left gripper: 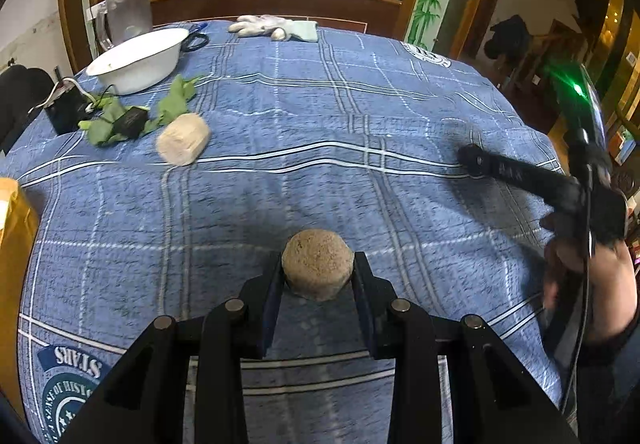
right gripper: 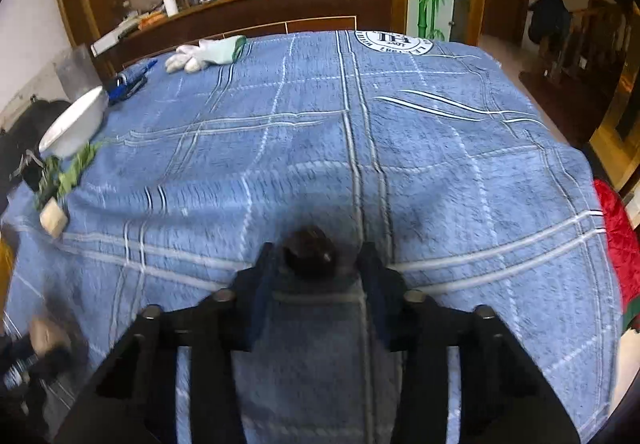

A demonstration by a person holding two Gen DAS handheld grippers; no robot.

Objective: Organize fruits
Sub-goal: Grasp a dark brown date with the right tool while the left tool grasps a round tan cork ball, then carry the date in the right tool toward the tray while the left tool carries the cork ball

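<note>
Both grippers grasp fruit: left gripper (left gripper: 318, 264) clamps a tan round fruit (left gripper: 317, 262), right gripper (right gripper: 318, 256) a dark fruit (right gripper: 310, 250), above the blue-clothed desk (left gripper: 320, 124).

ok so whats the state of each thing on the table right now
left gripper: shut on the tan round fruit
right gripper: shut on the dark round fruit
pale tan fruit: lying loose on the blue checked cloth
white enamel bowl: upright
white glove: lying flat

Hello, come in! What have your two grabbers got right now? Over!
Left hand-held gripper shut on tan round fruit. Right hand-held gripper shut on dark fruit. White bowl far left, path clear.
</note>
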